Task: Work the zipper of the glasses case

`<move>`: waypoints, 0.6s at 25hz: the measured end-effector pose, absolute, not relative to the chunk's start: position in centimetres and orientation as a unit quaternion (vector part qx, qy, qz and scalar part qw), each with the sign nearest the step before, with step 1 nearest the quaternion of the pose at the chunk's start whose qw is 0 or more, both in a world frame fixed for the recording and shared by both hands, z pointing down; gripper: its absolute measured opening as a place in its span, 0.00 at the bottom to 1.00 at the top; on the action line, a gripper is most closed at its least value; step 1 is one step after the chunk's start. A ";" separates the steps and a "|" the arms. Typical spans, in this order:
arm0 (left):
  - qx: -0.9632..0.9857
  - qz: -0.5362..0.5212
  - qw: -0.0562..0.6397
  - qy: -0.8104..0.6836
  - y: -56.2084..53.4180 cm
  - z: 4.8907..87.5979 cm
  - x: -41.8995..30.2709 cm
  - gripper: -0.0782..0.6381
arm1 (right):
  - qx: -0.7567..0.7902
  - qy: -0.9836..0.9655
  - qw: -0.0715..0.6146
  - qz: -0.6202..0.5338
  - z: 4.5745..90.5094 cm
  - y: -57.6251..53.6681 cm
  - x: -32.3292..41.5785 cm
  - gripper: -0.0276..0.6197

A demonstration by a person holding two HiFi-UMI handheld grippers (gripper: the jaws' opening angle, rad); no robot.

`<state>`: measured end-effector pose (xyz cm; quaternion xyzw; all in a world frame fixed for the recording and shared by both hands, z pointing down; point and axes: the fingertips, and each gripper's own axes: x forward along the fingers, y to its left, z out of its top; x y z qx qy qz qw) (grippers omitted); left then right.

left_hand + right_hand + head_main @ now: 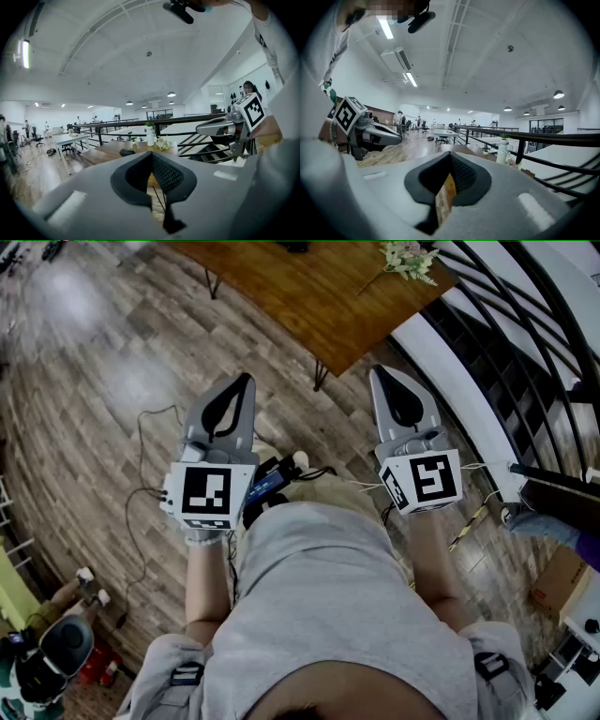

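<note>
Your left gripper (242, 385) and right gripper (384, 377) have fingers fully closed and empty, well apart from the desk (309, 296) at upper centre; all zipper work remains

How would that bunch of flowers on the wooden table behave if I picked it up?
The flowers look light and probably floppy: thin stems, small blossoms. They are likely fragile, so petals might crush under a tight grip. They lie near the corner of the table, so a push would probably slide them, not roll them.
</note>
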<state>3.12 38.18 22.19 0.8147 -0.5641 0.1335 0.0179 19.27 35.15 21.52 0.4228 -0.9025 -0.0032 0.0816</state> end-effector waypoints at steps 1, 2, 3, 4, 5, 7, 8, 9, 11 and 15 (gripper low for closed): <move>0.815 0.133 0.018 -0.564 38.2 22.2 3.1 0.13 | 0.423 -0.903 0.082 -0.003 21.6 35.2 19.3 0.04; 0.814 0.133 0.019 -0.565 38.2 22.2 3.1 0.13 | 0.423 -0.903 0.082 -0.002 21.6 35.2 19.3 0.04; 0.814 0.133 0.019 -0.565 38.2 22.3 3.1 0.13 | 0.423 -0.903 0.083 -0.002 21.6 35.2 19.3 0.04; 0.814 0.133 0.019 -0.565 38.2 22.3 3.1 0.13 | 0.422 -0.903 0.084 -0.002 21.7 35.1 19.3 0.04; 0.814 0.133 0.019 -0.565 38.2 22.3 3.1 0.13 | 0.422 -0.903 0.085 -0.002 21.7 35.1 19.2 0.04; 0.814 0.131 0.017 -0.565 38.1 22.1 3.0 0.13 | 0.420 -0.903 0.088 -0.003 21.7 35.1 19.1 0.04; 0.814 0.129 0.017 -0.565 38.1 22.0 3.0 0.13 | 0.419 -0.904 0.090 -0.004 21.7 35.1 19.0 0.04; 0.814 0.129 0.017 -0.566 38.0 22.0 2.9 0.13 | 0.418 -0.904 0.092 -0.004 21.8 35.0 18.9 0.04; 0.812 0.130 0.021 -0.569 38.0 22.3 2.6 0.13 | 0.417 -0.904 0.092 0.004 22.0 34.9 18.8 0.04; 0.811 0.120 0.035 -0.571 38.0 22.7 2.5 0.12 | 0.416 -0.905 0.082 0.036 22.5 34.7 18.8 0.05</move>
